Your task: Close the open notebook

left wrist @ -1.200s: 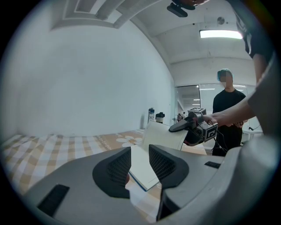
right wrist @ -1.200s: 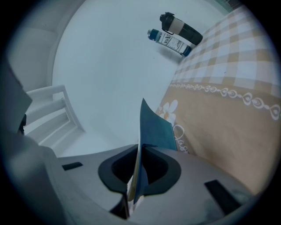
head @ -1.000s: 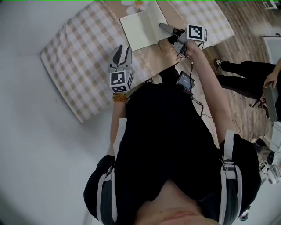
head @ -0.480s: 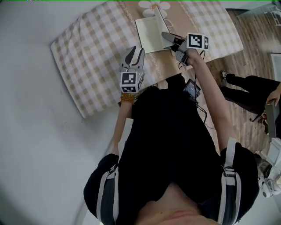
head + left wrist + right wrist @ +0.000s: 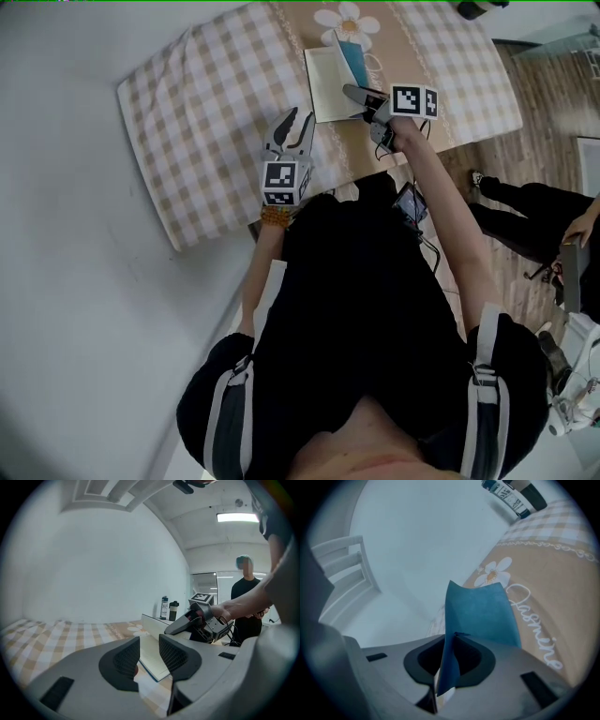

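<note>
The notebook (image 5: 323, 86) lies on the tan runner, its white page up and its blue cover (image 5: 354, 56) raised on edge above the page. My right gripper (image 5: 349, 91) is shut on the cover's free edge. In the right gripper view the blue cover (image 5: 480, 613) stands pinched between the pads of my right gripper (image 5: 449, 667). My left gripper (image 5: 292, 127) hovers over the checked cloth, to the left of the book and nearer me, open and empty. In the left gripper view the notebook (image 5: 152, 656) lies just beyond my left gripper (image 5: 149, 654), and the right gripper (image 5: 183, 625) reaches over it.
The table (image 5: 187, 122) wears a checked cloth with a tan daisy runner (image 5: 349, 19). Two bottles (image 5: 168, 608) stand at its far side. A person in black (image 5: 534, 192) stands on the wood floor at the right. A white chair (image 5: 342, 569) is by the wall.
The right gripper has carried the cover up and leftward over the page, so less white page shows and the blue outside faces up. The left gripper has stayed about where it was.
</note>
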`<action>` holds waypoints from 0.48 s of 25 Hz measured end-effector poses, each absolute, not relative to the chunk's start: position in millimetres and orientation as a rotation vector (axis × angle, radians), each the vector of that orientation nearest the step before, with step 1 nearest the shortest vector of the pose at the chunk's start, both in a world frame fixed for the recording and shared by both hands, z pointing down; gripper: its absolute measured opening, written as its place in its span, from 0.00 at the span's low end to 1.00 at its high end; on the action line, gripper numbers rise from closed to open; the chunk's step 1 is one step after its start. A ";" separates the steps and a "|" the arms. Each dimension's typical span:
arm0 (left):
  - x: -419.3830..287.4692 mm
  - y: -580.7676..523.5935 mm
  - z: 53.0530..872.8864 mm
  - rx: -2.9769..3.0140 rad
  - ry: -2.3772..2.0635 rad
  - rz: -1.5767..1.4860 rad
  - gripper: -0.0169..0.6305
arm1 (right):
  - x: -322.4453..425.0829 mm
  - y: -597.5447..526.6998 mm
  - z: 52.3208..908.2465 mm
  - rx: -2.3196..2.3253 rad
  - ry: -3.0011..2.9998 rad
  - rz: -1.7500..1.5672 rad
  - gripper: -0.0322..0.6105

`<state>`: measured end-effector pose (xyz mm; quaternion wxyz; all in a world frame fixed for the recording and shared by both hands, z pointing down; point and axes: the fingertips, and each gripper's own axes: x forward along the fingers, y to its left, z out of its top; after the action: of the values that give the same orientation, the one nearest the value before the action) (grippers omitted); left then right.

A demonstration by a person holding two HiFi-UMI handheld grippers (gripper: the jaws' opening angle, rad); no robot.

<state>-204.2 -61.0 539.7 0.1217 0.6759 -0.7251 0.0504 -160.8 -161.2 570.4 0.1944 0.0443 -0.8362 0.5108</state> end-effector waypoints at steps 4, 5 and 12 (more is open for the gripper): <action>-205.1 -58.2 539.0 1.959 -2.128 0.135 0.25 | -166.2 -156.7 579.6 0.150 -2.317 1.387 0.12; -205.2 -57.3 539.4 1.956 -2.128 0.132 0.25 | -166.9 -155.7 582.3 0.159 -2.311 1.373 0.12; -213.6 -48.5 542.4 1.926 -2.140 0.133 0.25 | -176.8 -147.8 596.4 0.182 -2.280 1.277 0.14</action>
<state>-213.6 -48.5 542.4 0.1293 0.6627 -0.7362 0.0459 -176.8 -147.8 596.4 0.2580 0.0672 -0.8410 0.4708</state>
